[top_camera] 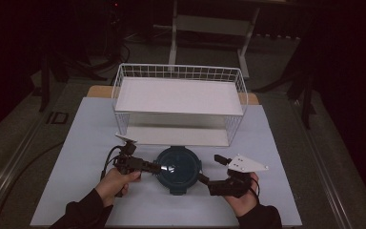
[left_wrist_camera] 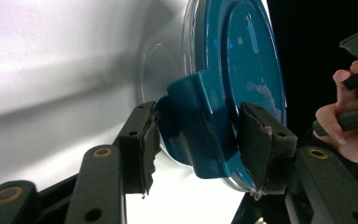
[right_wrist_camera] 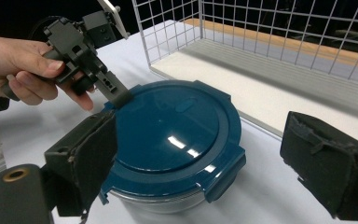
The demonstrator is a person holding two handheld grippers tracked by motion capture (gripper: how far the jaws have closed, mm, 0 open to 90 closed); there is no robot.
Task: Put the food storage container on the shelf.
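Note:
A round clear container with a dark teal clip-on lid (top_camera: 178, 164) stands on the white table in front of the wire rack. My left gripper (top_camera: 158, 168) reaches it from the left and is shut on one latch tab (left_wrist_camera: 193, 116) of the lid, with a pad on each side of the tab. The right gripper view shows that left gripper (right_wrist_camera: 121, 98) resting on the lid's (right_wrist_camera: 177, 126) far-left edge. My right gripper (top_camera: 210, 168) is open at the container's right side. Its left pad (right_wrist_camera: 91, 156) sits close against the lid rim and its other pad (right_wrist_camera: 324, 170) stands well apart.
A white wire rack (top_camera: 178, 71) with two flat shelves stands just behind the container, its front open towards me. The white table top (top_camera: 86, 143) has free room on both sides. The table's edge runs close behind my hands, and the floor around is dark.

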